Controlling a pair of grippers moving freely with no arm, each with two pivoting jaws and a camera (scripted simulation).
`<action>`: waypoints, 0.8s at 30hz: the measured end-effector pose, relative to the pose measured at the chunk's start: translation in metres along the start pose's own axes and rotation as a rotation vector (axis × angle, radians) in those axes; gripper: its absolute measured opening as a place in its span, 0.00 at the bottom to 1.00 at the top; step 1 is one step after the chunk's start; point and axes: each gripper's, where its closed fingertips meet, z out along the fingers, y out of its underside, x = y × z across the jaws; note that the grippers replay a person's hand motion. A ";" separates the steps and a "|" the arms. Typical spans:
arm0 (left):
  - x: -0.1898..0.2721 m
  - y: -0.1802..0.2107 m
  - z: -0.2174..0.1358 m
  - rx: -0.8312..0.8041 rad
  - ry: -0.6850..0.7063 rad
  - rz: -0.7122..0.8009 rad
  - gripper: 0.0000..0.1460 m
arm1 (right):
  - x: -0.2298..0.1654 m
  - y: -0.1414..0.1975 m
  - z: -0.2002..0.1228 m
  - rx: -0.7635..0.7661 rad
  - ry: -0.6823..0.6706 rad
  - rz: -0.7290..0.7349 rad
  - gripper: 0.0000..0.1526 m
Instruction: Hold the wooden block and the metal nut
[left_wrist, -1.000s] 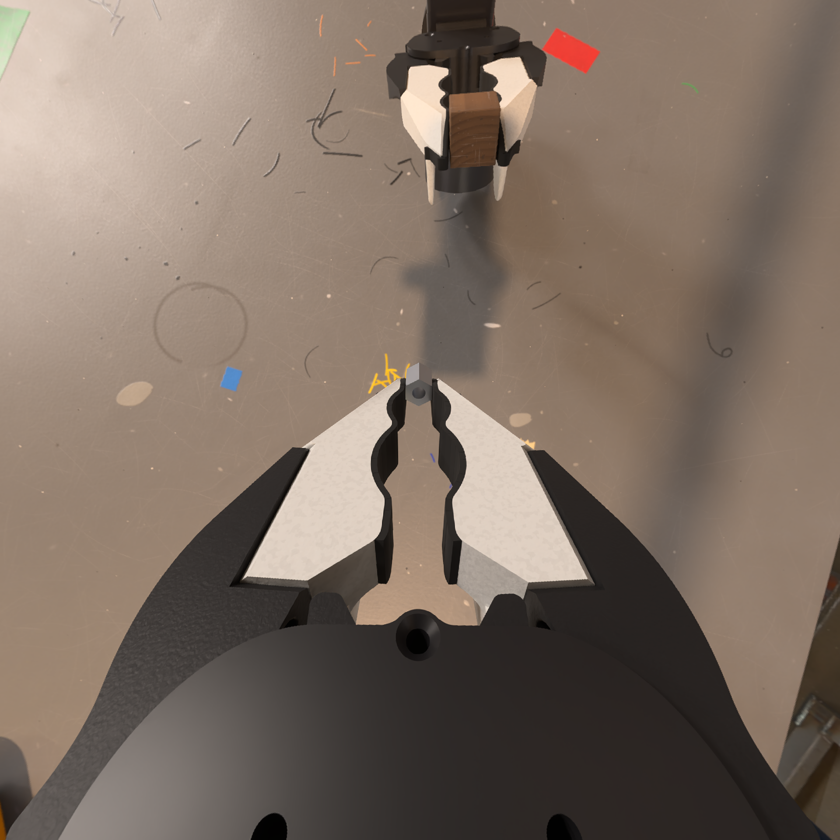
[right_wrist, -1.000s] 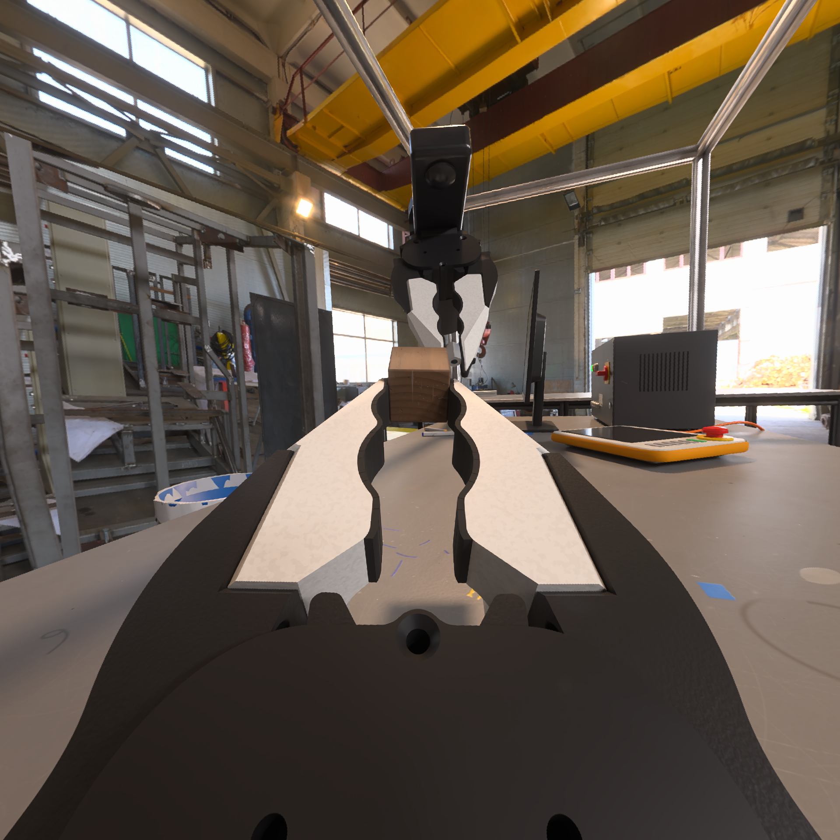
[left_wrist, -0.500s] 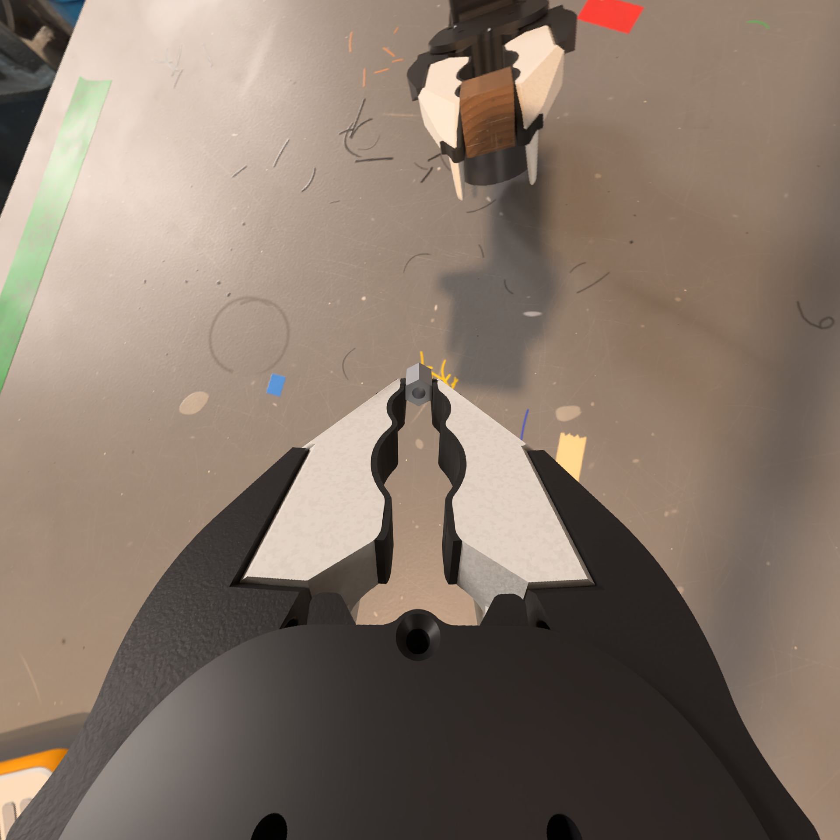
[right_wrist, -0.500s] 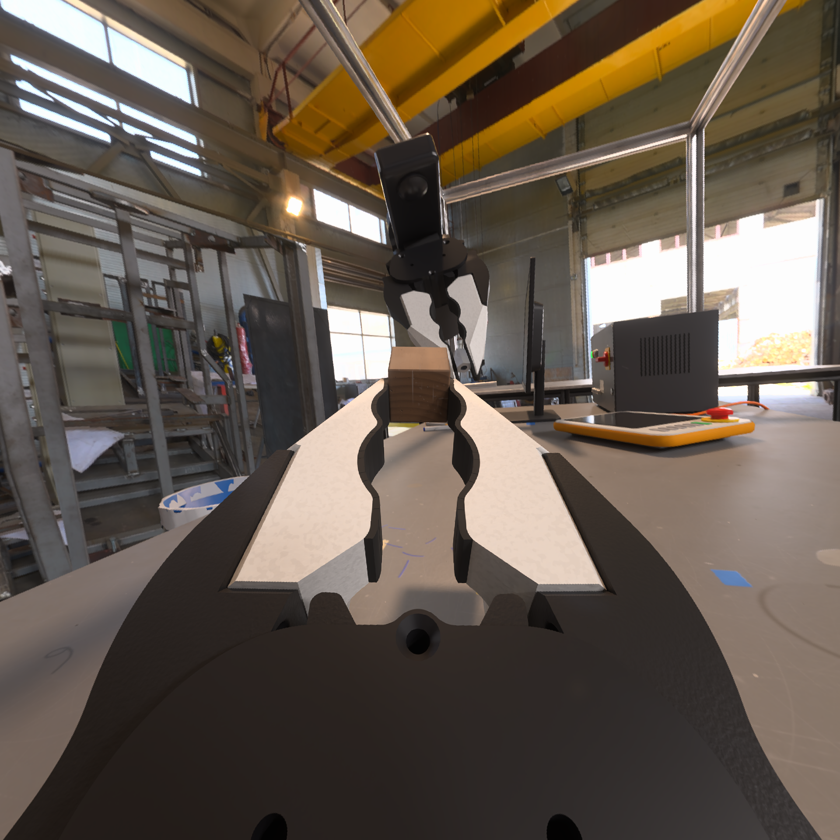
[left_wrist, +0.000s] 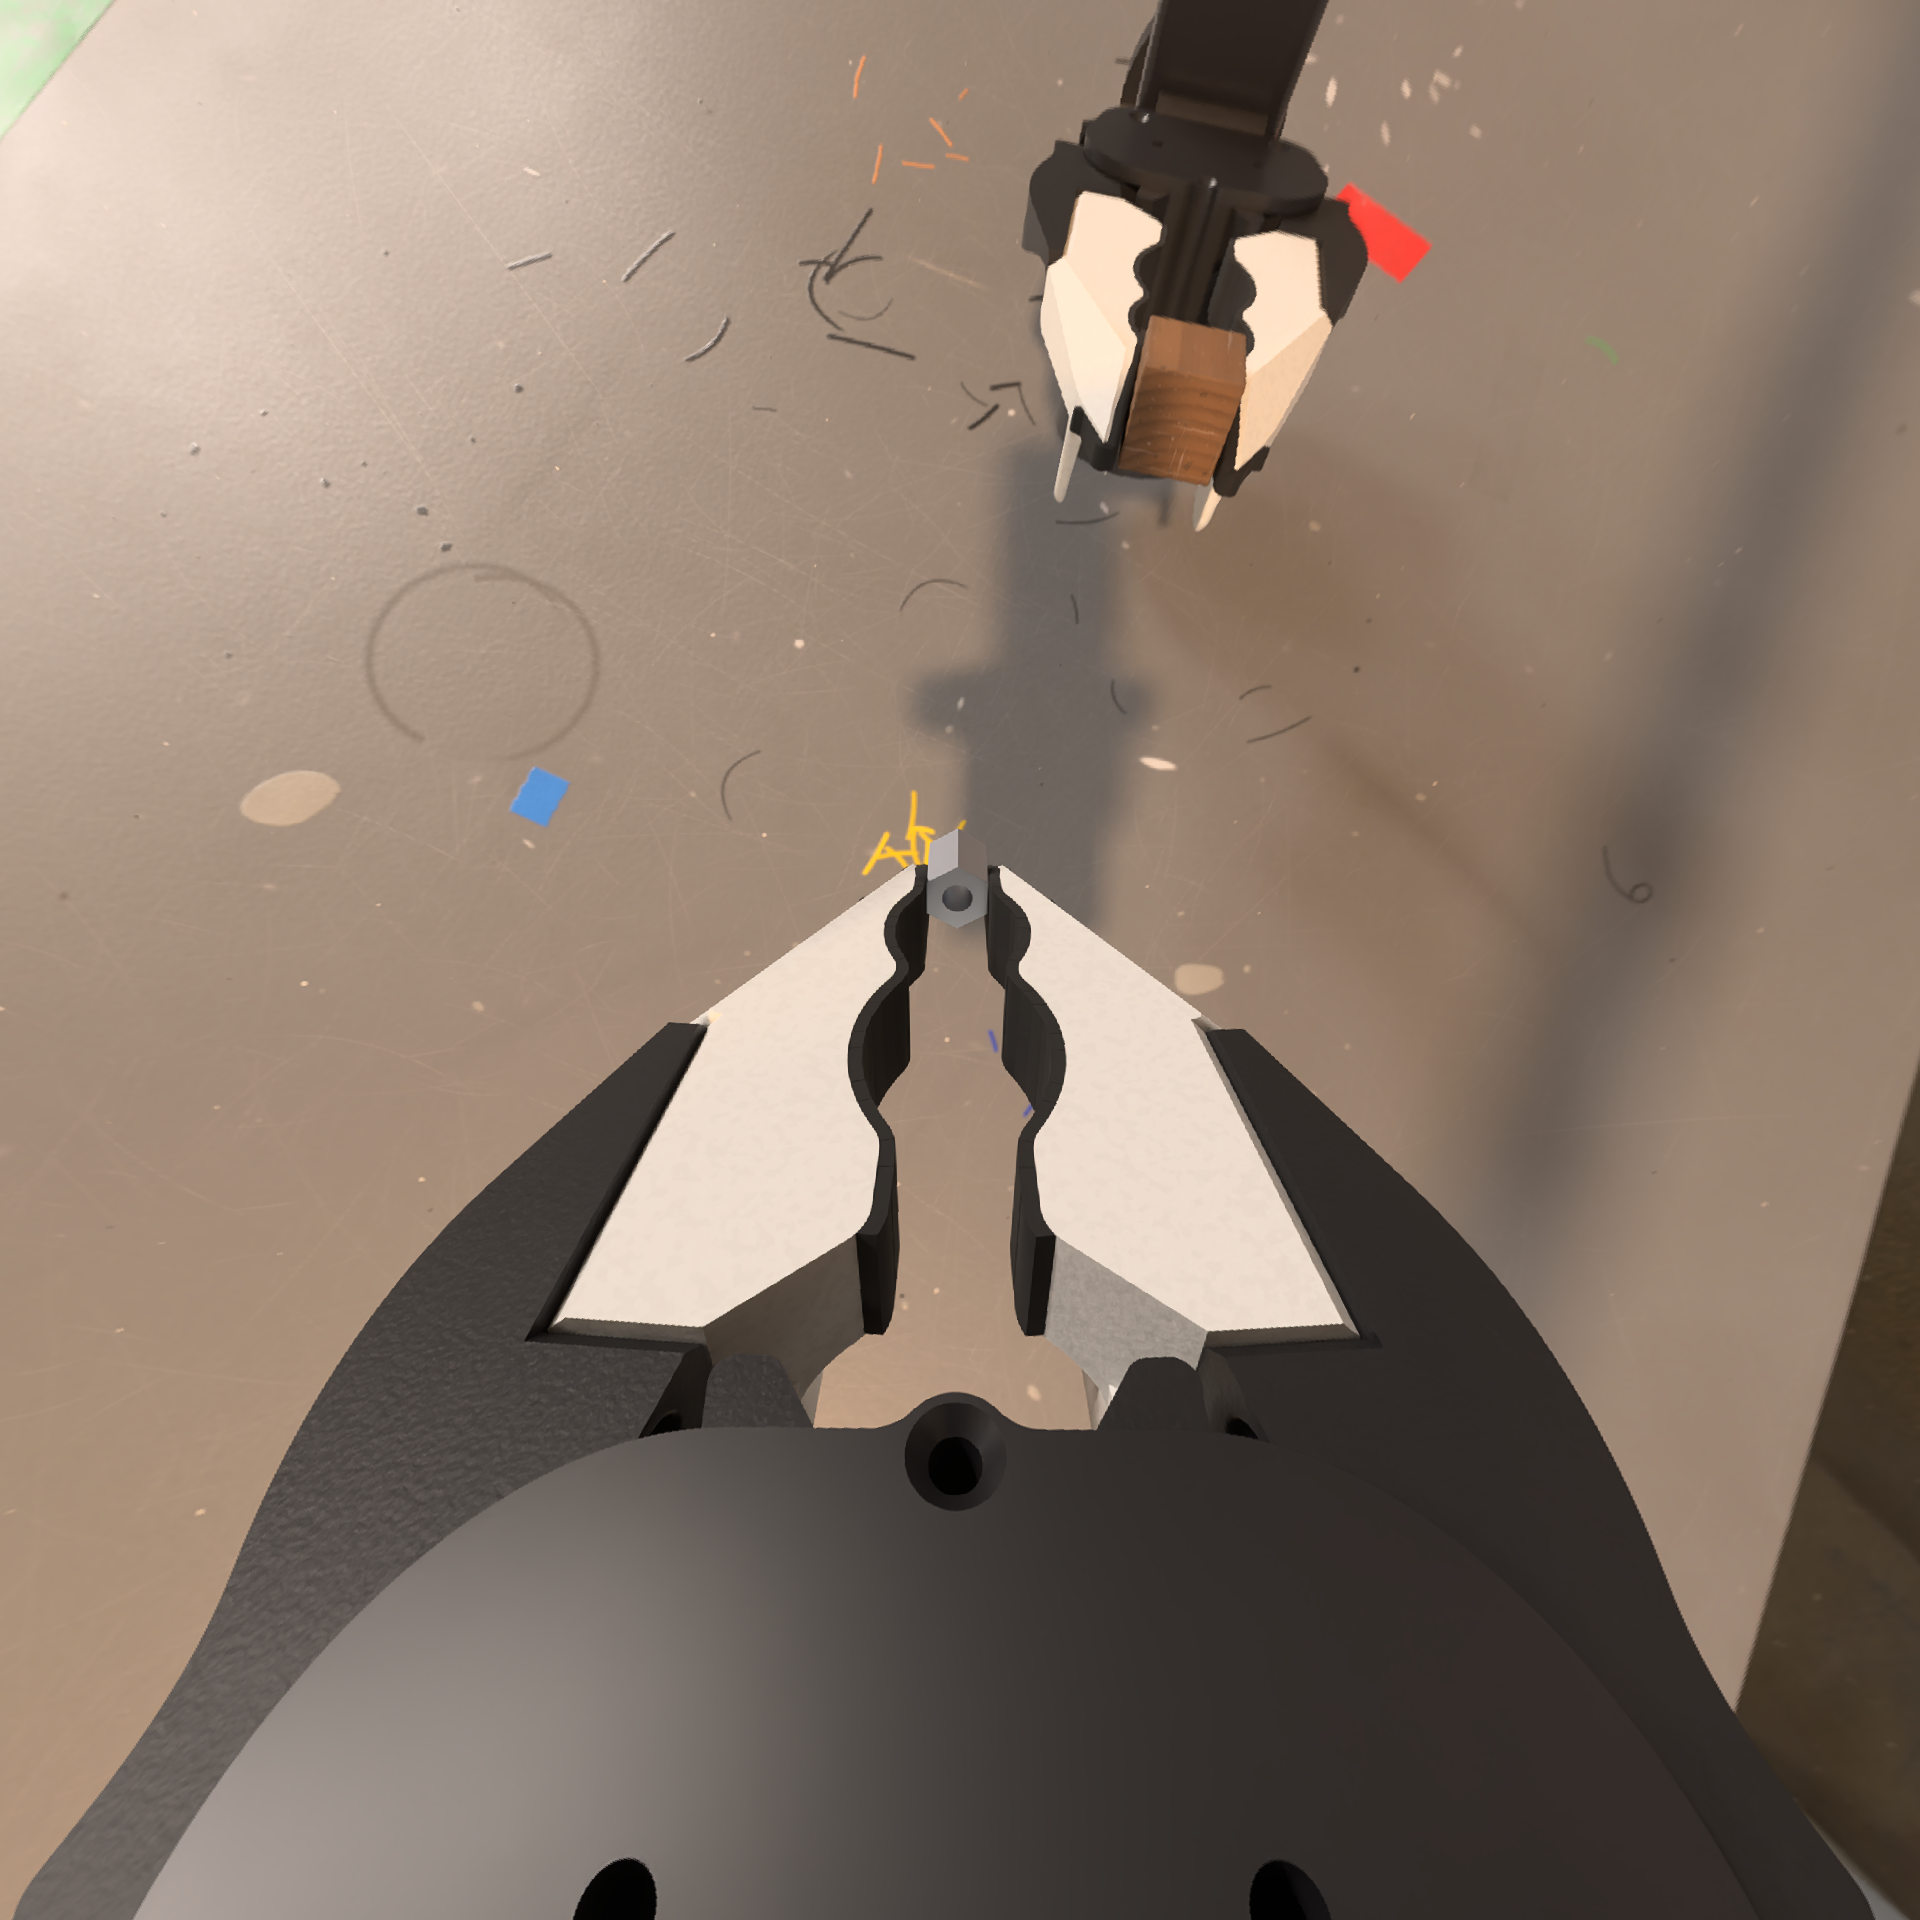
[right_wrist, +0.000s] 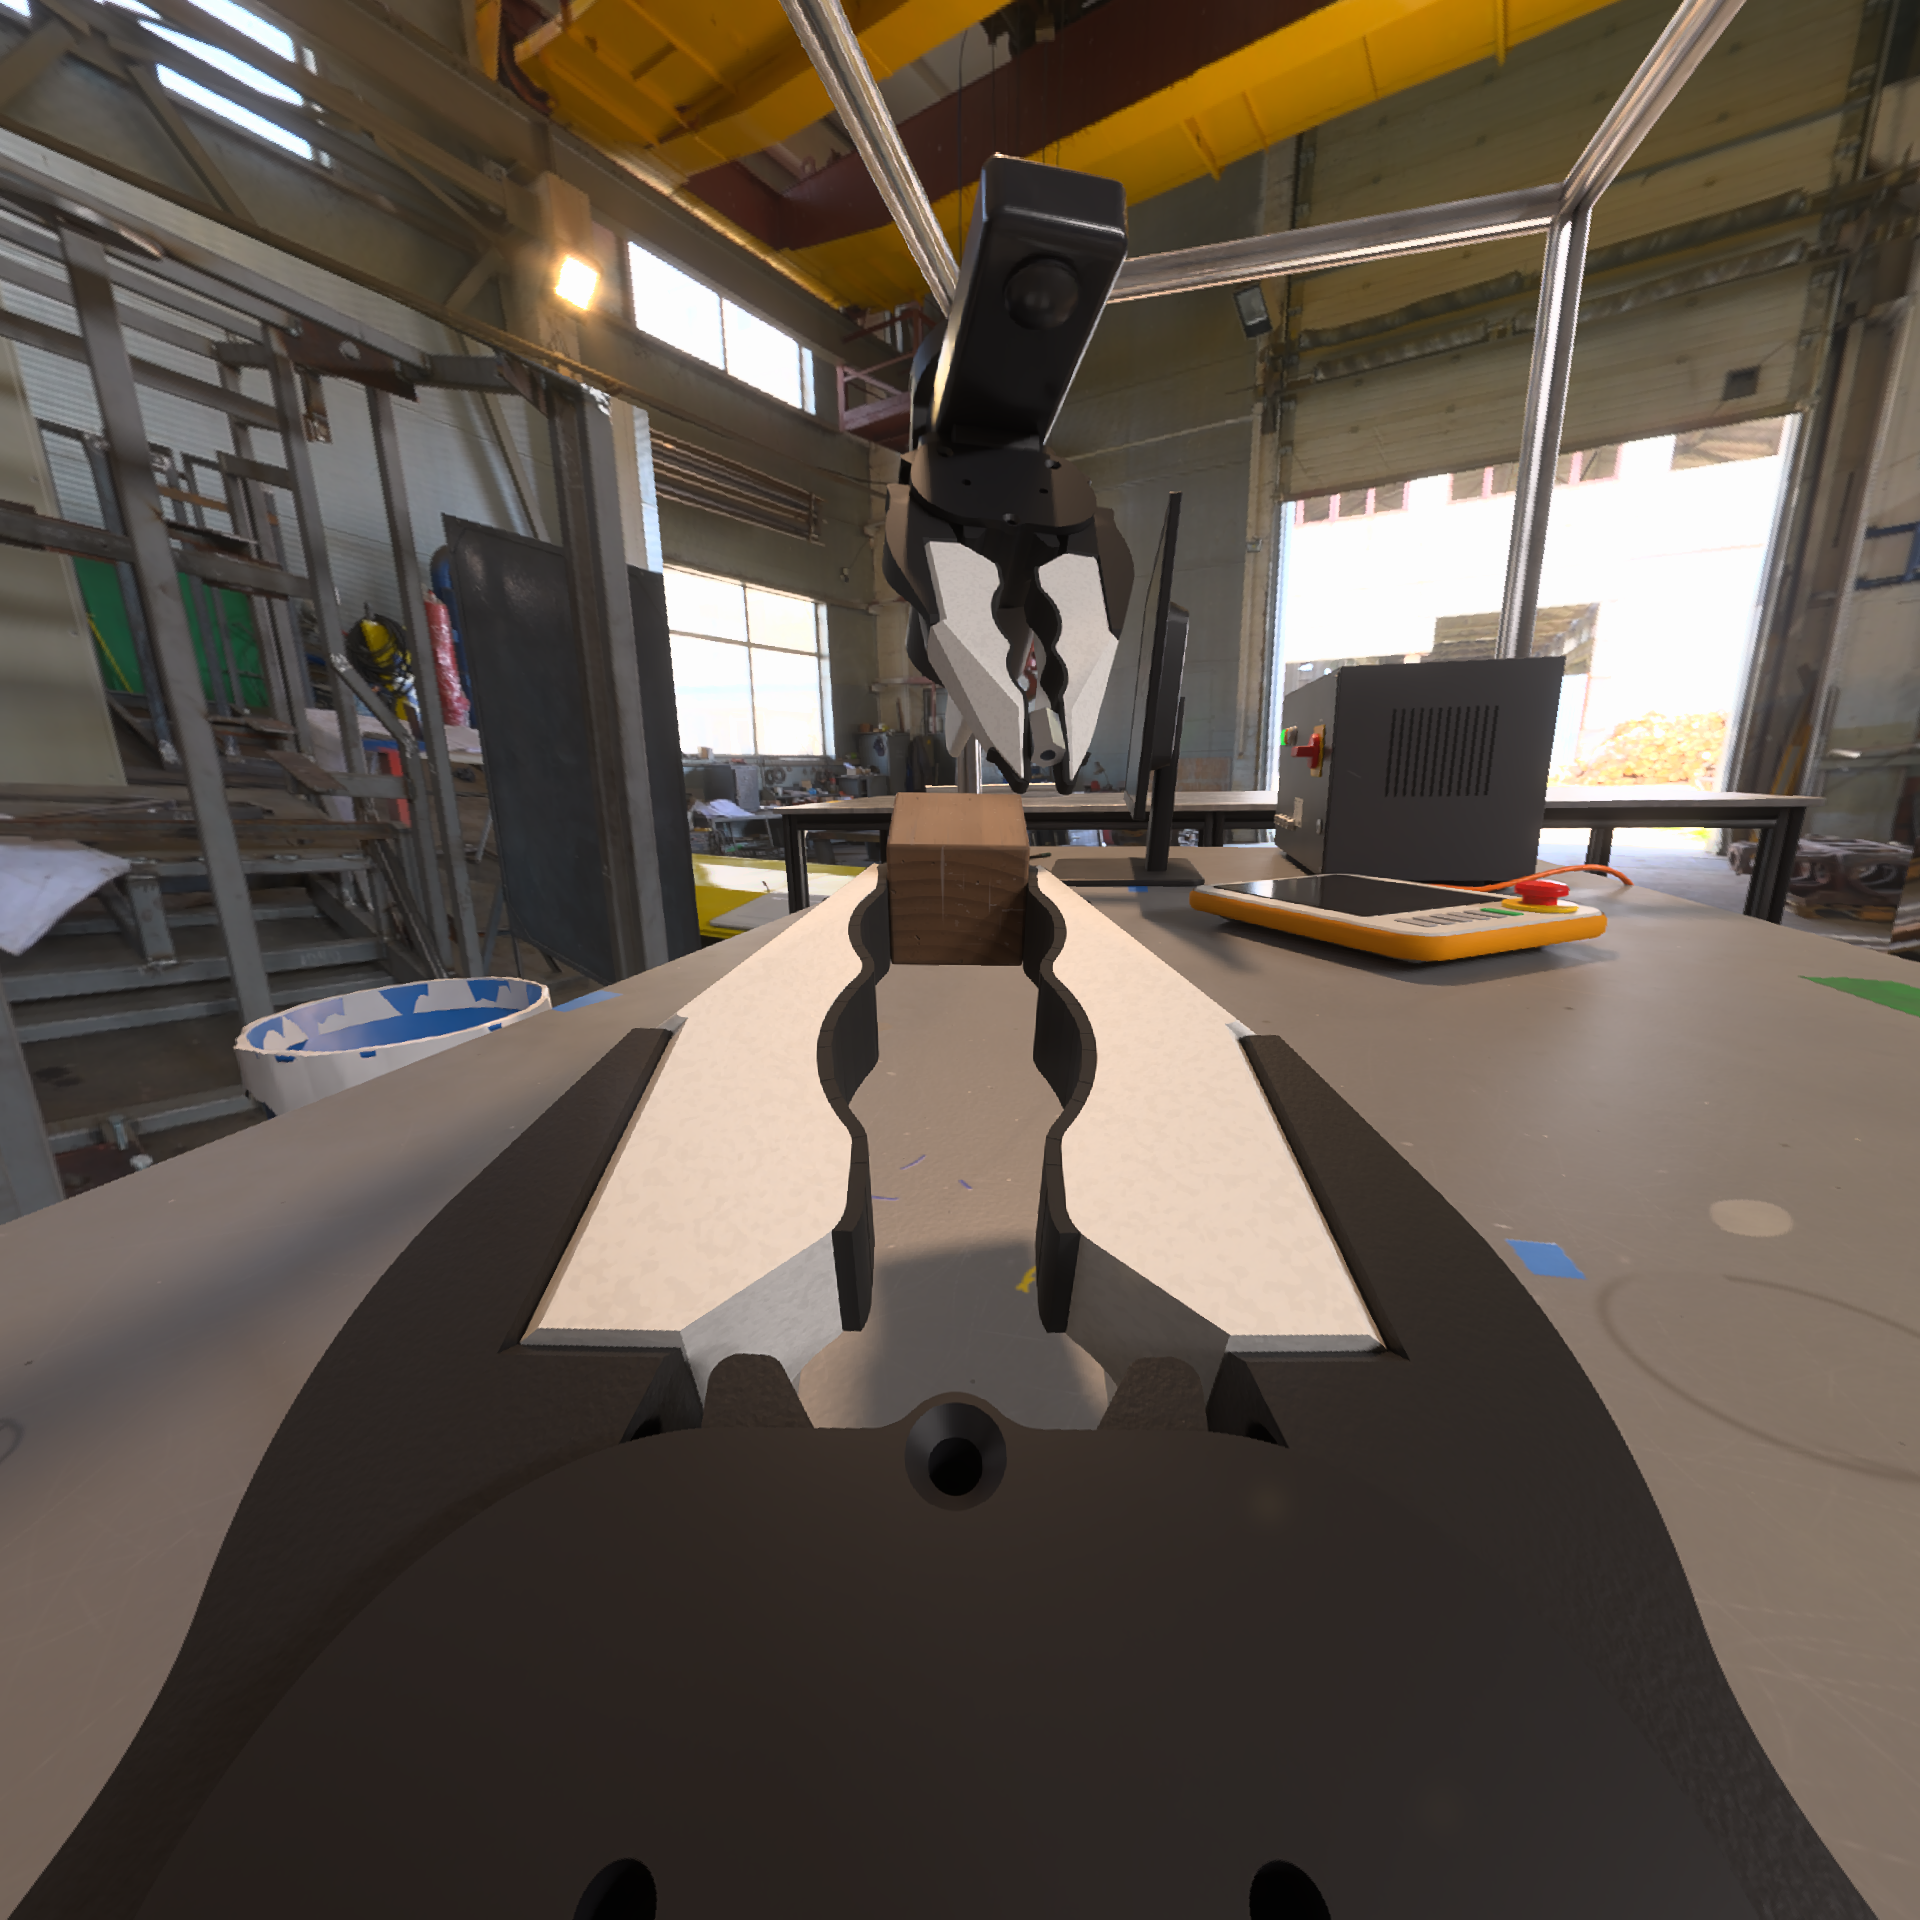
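Note:
My left gripper (left_wrist: 956, 891) is shut on a small grey metal nut (left_wrist: 955, 888), pinched between its fingertips above the grey table (left_wrist: 312, 416). My right gripper (right_wrist: 958, 883) is shut on a brown wooden block (right_wrist: 956, 881) held at its fingertips, clear of the table. In the left wrist view the right gripper (left_wrist: 1169, 457) shows at the upper right with the block (left_wrist: 1182, 416) in it. In the right wrist view the left gripper (right_wrist: 1039, 764) hangs above and beyond the block, tips down, with the nut (right_wrist: 1047, 740) in them.
A yellow-edged handheld pendant (right_wrist: 1392, 914), a dark control box (right_wrist: 1423, 764) and a monitor (right_wrist: 1158, 707) stand at the far right of the table. A white and blue bucket (right_wrist: 390, 1034) sits beyond the left edge. Small blue (left_wrist: 539, 796) and red (left_wrist: 1385, 234) tape pieces lie on the table.
The left wrist view has swung, so the right gripper with the block now shows farther right and nearer. In the right wrist view the left gripper has tilted and looms closer. Both grips are unchanged.

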 end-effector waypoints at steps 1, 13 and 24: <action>0.000 0.000 0.000 0.010 0.010 -0.016 0.07 | 0.000 0.000 0.000 0.003 -0.005 0.003 0.16; -0.008 0.018 0.004 0.014 0.034 -0.128 0.07 | 0.005 0.013 0.007 -0.114 0.036 -0.008 0.16; -0.001 0.005 0.003 0.102 -0.049 0.263 0.07 | -0.003 0.001 0.002 0.003 -0.028 0.066 0.16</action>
